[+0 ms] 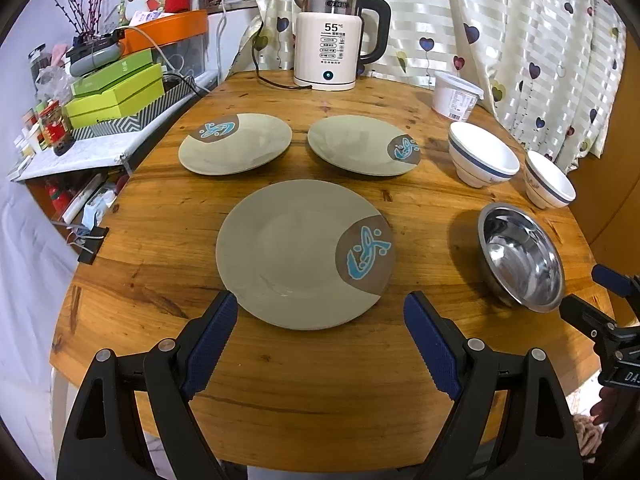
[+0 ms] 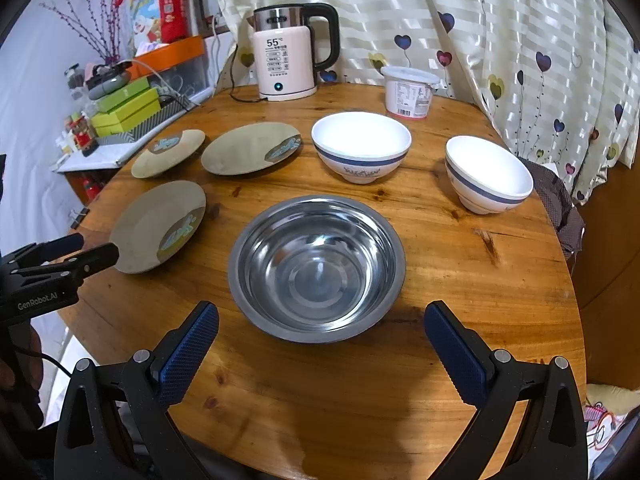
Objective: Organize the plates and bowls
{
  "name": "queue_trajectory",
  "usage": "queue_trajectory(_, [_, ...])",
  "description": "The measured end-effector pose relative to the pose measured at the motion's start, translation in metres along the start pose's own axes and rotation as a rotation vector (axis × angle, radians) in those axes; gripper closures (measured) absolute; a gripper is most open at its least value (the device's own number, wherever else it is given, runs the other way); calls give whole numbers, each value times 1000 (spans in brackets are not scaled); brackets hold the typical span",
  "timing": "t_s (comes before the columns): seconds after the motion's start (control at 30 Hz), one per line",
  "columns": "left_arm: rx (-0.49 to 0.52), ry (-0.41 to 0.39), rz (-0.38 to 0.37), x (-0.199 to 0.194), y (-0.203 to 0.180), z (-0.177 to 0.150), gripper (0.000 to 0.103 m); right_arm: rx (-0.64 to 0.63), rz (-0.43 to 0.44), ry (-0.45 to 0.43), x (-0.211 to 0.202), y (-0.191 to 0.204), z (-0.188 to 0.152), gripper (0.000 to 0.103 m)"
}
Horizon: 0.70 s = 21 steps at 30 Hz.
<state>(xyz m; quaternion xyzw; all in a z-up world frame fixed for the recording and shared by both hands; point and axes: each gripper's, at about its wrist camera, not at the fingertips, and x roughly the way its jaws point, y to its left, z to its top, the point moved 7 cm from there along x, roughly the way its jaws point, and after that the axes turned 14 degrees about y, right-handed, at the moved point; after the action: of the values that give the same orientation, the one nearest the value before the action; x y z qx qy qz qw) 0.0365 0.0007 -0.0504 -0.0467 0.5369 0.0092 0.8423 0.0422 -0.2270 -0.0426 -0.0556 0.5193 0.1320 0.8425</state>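
Left wrist view: the left gripper [image 1: 320, 308] hovers over the near part of the round wooden table [image 1: 160, 240] with its jaws spread wide and nothing between them. Just ahead of its fingertips lies the near plate [image 1: 296, 256], flat on the wood, fish motif toward the right. Farther back sit 2 more plates apart from each other, the left plate [image 1: 236, 144] and the right plate [image 1: 360, 146]. Behind them a kettle [image 1: 332, 48] reads 55, with a white tub [image 1: 456, 98] to its right.

Right wrist view: the right gripper [image 2: 320, 320] is likewise spread and empty, held low before the steel bowl [image 2: 316, 268], which stands upright right of the near plate. Beyond it stand 2 white blue-banded bowls, well apart: the middle bowl [image 2: 360, 148] and the far-right bowl [image 2: 488, 176] near the table edge, by the curtain [image 2: 500, 32].
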Motion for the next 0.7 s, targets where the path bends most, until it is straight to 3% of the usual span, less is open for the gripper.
queue_trajectory(0.7, [25,-16,-16,-3,-3,0,17,-7,4,4,-3,3,0,0])
